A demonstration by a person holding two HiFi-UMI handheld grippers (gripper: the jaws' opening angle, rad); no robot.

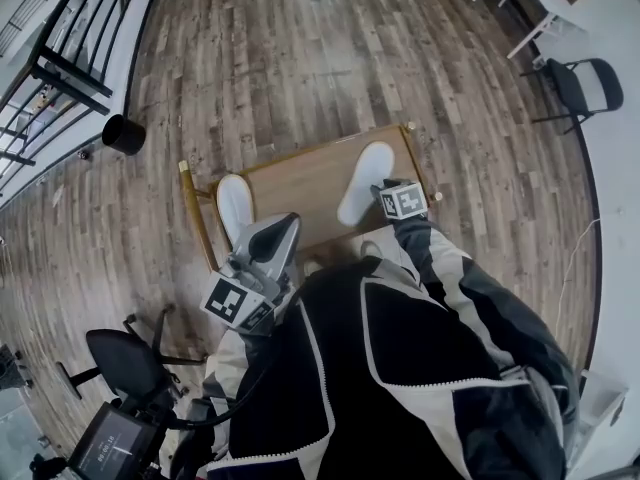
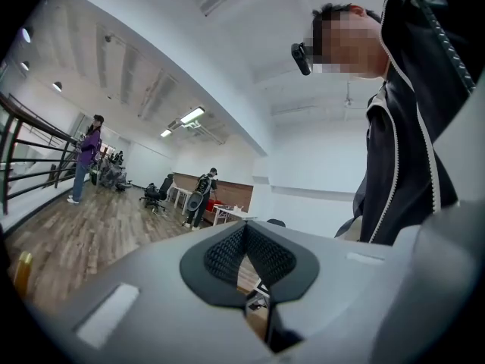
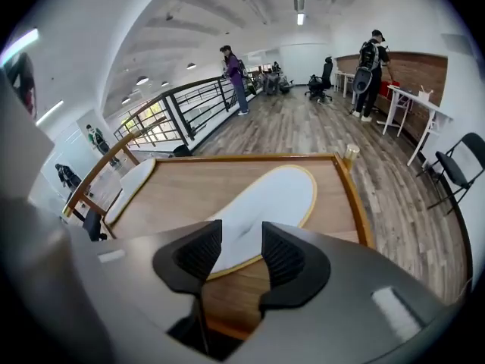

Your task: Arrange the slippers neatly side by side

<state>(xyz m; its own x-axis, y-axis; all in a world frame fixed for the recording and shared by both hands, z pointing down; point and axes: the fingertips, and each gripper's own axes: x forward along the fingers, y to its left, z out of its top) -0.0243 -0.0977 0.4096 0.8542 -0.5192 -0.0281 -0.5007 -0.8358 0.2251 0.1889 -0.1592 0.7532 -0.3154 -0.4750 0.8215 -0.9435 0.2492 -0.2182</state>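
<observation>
R hand-held gripper (image 3: 241,252) was open, empty; right slipper (image 3: 261,199) lay just ahead, long axis twd tabletop (image 3: 189,184) far-right corner. L hand-held gripper (image 2: 246,256) was shut; left slipper (image 1: 235,206) prob. nearer it.

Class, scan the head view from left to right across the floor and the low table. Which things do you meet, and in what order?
black bin → left white slipper → right white slipper → black folding chair
</observation>
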